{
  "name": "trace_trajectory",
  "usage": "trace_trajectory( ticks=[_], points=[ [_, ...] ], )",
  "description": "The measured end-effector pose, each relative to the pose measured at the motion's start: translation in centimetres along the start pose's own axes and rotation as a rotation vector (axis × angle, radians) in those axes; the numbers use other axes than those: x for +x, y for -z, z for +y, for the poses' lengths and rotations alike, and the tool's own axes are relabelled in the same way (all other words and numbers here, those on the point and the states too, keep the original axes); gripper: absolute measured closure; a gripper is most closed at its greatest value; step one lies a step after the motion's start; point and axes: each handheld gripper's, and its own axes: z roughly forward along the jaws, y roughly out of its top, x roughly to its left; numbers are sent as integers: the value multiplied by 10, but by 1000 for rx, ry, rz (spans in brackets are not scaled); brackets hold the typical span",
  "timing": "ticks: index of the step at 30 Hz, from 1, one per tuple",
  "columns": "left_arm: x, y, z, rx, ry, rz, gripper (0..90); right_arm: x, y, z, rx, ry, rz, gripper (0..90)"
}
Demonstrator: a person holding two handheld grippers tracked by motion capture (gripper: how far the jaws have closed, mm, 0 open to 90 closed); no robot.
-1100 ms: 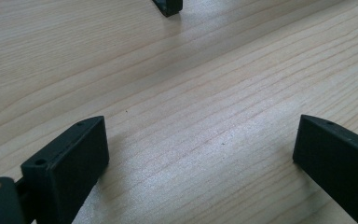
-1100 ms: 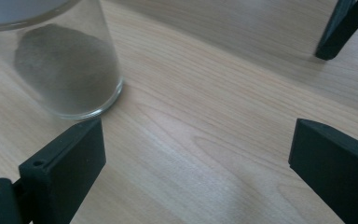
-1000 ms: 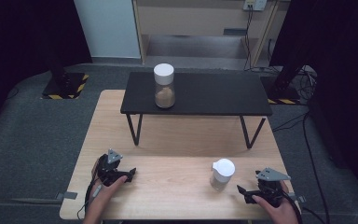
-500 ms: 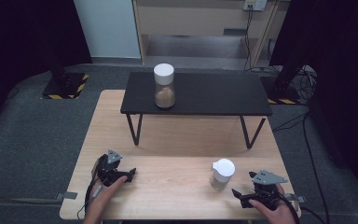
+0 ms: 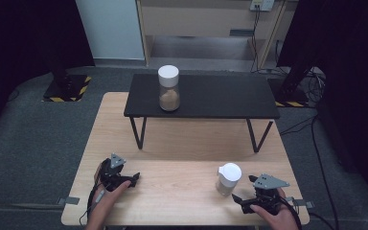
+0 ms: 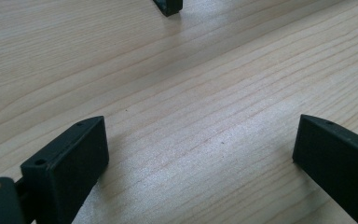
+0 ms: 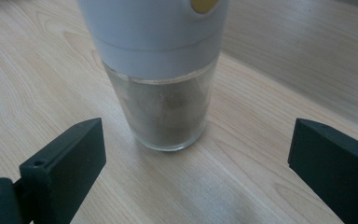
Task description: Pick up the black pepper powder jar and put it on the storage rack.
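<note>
2 tools sit low on the counter (image 5: pixel 182 191) | right tool (image 5: pixel 242 203) has slid left toward the jar (image 5: pixel 229 178), wide open, jar just ahead, not held | left tool (image 5: pixel 135 178) open, empty | grab looks next

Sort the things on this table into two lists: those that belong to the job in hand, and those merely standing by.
In the job:
right gripper, jaws open, facing the near jar
near white-lidded jar

Standing by:
far jar on the black shelf
left gripper, open, nothing between its jaws
</note>
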Motion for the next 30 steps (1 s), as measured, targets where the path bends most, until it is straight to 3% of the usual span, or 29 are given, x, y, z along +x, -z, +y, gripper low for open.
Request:
trace_trajectory(
  ticks=[30],
  points=[
    [0, 0, 0, 0, 1, 1, 19, 4, -14, 1, -79, 8, 14, 41]
  ],
)
